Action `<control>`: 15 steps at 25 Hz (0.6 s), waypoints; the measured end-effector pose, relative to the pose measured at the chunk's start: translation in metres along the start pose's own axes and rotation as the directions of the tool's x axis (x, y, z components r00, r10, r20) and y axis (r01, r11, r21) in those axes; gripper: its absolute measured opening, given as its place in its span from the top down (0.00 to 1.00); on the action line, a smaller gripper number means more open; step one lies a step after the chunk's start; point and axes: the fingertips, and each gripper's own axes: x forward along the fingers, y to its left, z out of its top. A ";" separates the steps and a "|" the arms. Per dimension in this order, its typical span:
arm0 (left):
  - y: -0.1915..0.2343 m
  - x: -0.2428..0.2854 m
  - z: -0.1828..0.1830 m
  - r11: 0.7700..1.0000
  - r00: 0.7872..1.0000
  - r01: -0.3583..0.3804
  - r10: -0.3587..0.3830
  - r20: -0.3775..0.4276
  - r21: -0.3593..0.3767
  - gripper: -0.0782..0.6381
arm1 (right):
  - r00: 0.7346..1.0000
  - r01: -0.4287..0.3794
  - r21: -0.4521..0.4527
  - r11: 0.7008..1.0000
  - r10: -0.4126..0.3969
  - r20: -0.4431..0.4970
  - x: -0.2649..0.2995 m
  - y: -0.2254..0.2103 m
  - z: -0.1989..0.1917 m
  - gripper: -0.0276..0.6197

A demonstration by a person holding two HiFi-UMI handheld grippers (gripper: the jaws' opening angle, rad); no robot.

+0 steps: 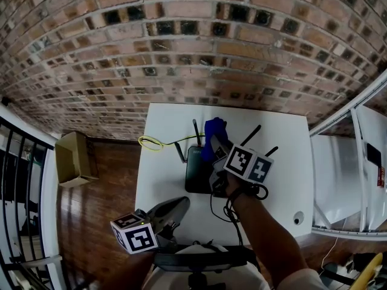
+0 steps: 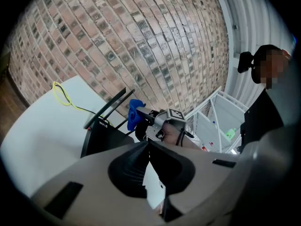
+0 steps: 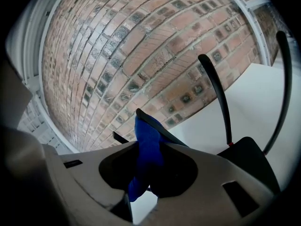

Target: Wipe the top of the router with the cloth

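Note:
A black router point(image 1: 196, 169) with upright antennas lies in the middle of the white table point(image 1: 278, 162). My right gripper point(image 1: 214, 142) hovers over the router's far right part, shut on a blue cloth point(image 1: 215, 130) that bunches up beyond its tips. In the right gripper view the cloth point(image 3: 148, 147) runs between the jaws, with the router point(image 3: 248, 155) and an antenna point(image 3: 215, 91) to the right. My left gripper point(image 1: 180, 204) is held low at the table's near edge, shut and empty, short of the router point(image 2: 104, 136).
A yellow cable point(image 1: 153, 142) loops on the table left of the router. Black cables point(image 1: 232, 210) trail off the near side by my right wrist. A cardboard box point(image 1: 75, 158) sits on the wooden floor at the left. A brick wall point(image 1: 193, 47) stands behind the table.

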 end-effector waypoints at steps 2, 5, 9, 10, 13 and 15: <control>0.002 0.000 -0.001 1.000 1.000 -0.015 0.015 -0.006 -0.002 0.89 | 1.000 0.008 0.004 1.000 -0.008 -0.008 0.002 -0.005 -0.003 0.79; 0.003 0.000 0.001 1.000 1.000 -0.009 0.009 0.005 0.005 0.89 | 0.999 0.024 0.014 1.000 -0.024 -0.023 0.005 -0.015 -0.009 0.79; 0.006 -0.002 -0.001 1.000 1.000 -0.026 0.026 -0.001 -0.007 0.89 | 0.997 0.054 0.012 0.998 -0.053 -0.049 0.011 -0.031 -0.020 0.79; 0.007 -0.002 -0.003 0.999 0.999 -0.034 0.034 -0.008 -0.013 0.89 | 0.997 0.062 0.012 0.998 -0.061 -0.056 0.012 -0.035 -0.023 0.79; 0.009 -0.003 -0.003 0.999 0.999 -0.043 0.043 -0.004 -0.011 0.89 | 0.993 0.087 0.016 0.996 -0.085 -0.077 0.016 -0.047 -0.031 0.79; 0.007 -0.003 -0.002 0.999 0.999 -0.040 0.040 0.003 -0.007 0.89 | 0.990 0.109 0.019 0.994 -0.106 -0.096 0.018 -0.056 -0.038 0.79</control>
